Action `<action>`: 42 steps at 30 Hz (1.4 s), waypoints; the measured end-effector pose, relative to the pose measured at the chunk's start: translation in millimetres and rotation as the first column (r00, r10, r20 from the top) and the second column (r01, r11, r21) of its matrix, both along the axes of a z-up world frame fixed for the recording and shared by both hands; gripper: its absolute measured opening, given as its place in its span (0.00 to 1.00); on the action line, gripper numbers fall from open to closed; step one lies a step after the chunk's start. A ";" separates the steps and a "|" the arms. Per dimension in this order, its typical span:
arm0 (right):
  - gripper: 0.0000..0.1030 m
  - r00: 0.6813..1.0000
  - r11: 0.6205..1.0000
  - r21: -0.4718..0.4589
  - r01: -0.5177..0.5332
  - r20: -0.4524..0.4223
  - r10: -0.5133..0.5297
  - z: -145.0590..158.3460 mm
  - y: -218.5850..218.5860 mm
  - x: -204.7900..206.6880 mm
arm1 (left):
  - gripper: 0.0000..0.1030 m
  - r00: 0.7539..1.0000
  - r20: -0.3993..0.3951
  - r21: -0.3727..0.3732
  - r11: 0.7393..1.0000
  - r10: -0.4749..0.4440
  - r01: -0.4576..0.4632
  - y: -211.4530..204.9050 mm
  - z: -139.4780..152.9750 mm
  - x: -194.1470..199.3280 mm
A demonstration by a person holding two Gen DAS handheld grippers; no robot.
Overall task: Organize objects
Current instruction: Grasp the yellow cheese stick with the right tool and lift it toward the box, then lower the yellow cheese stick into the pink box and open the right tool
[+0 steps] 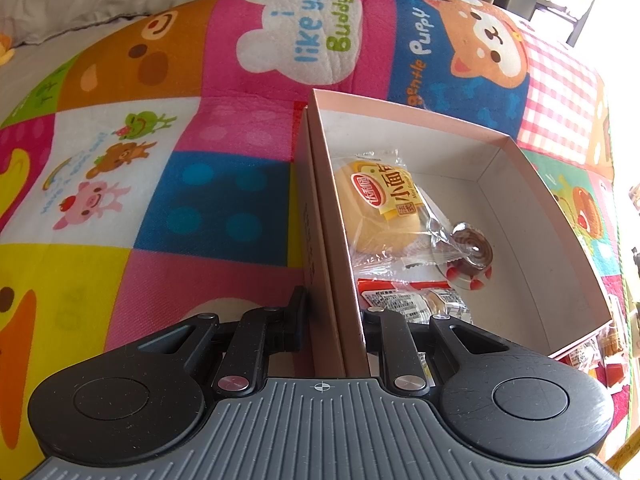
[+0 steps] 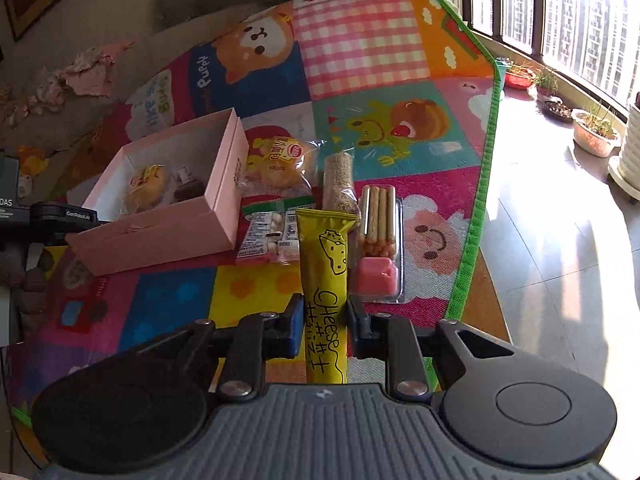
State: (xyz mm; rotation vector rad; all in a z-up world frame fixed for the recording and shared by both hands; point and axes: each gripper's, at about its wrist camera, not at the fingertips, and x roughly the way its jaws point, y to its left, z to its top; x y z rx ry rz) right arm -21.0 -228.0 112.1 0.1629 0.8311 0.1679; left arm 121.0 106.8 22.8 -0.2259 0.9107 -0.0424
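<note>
A pink cardboard box lies open on a colourful play mat. My left gripper is shut on the box's near wall. Inside lie a wrapped bread bun, a swirl lollipop and a red-edged snack packet. My right gripper is shut on a yellow cheese stick packet and holds it above the mat. The box shows at the left of the right wrist view.
Beside the box lie another wrapped bun, a white candy packet, a sesame bar and a biscuit-stick tray with pink dip. The mat's green edge runs at right, then tiled floor with plant pots.
</note>
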 end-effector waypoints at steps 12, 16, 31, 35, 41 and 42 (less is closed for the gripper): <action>0.20 0.945 0.950 0.038 -0.310 0.121 0.303 44.7 101.1 26.3 | 0.21 1.000 0.006 -0.018 1.000 -0.008 0.008 2.1 -1.1 -0.4; 0.20 0.936 0.948 -0.009 -0.319 0.157 0.316 57.8 112.2 59.0 | 0.21 1.000 0.007 -0.027 1.000 -0.009 0.010 3.4 -1.5 -0.1; 0.15 0.943 0.941 -0.091 -0.325 0.039 0.330 25.9 142.6 175.2 | 0.23 1.000 0.016 -0.048 0.999 -0.016 0.017 6.3 -1.8 -1.7; 0.26 0.932 0.930 -0.067 -0.362 -0.027 0.361 16.9 141.2 180.5 | 0.23 1.000 0.017 -0.049 0.999 -0.015 0.016 6.2 -1.7 -1.8; 0.44 0.906 0.917 -0.041 -0.397 -0.177 0.384 -5.8 134.2 177.1 | 0.23 1.000 0.022 -0.053 0.999 -0.011 0.012 6.3 -2.2 -2.0; 0.36 0.899 0.916 -0.026 -0.401 -0.203 0.388 -9.8 133.2 177.4 | 0.23 1.000 0.023 -0.055 0.998 -0.011 0.013 6.6 -2.5 -2.2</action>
